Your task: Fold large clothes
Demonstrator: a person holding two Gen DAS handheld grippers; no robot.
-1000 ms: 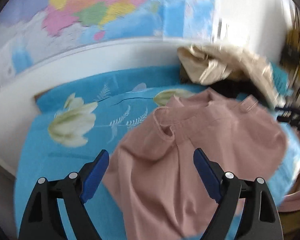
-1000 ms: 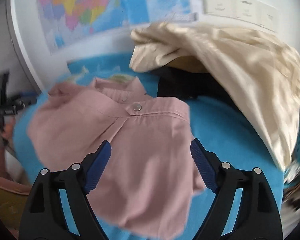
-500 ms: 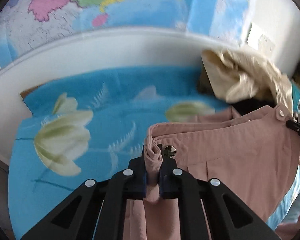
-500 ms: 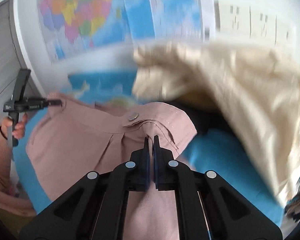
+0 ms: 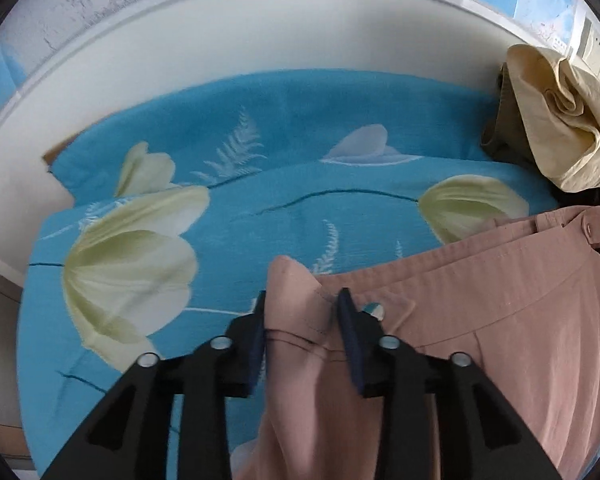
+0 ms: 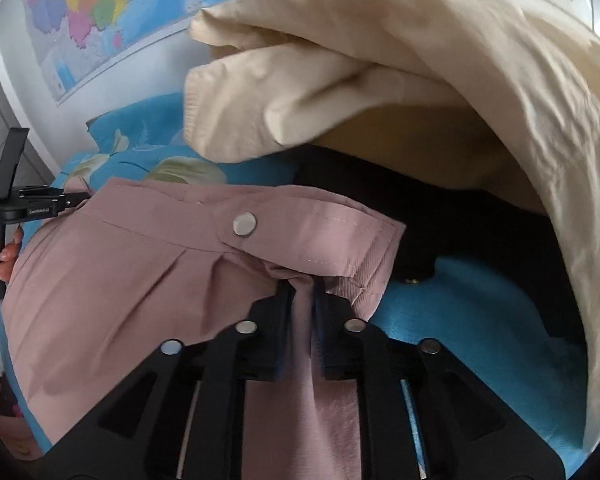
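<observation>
Both sets of jaws have just been easing apart with cloth between them: the left gripper stands part open around one waistband corner of the pink trousers, the right gripper narrowly parted on the other. The trousers lie across the blue floral sheet, soft, light, floppy. Waistband's the firmest hold, I'd say
</observation>
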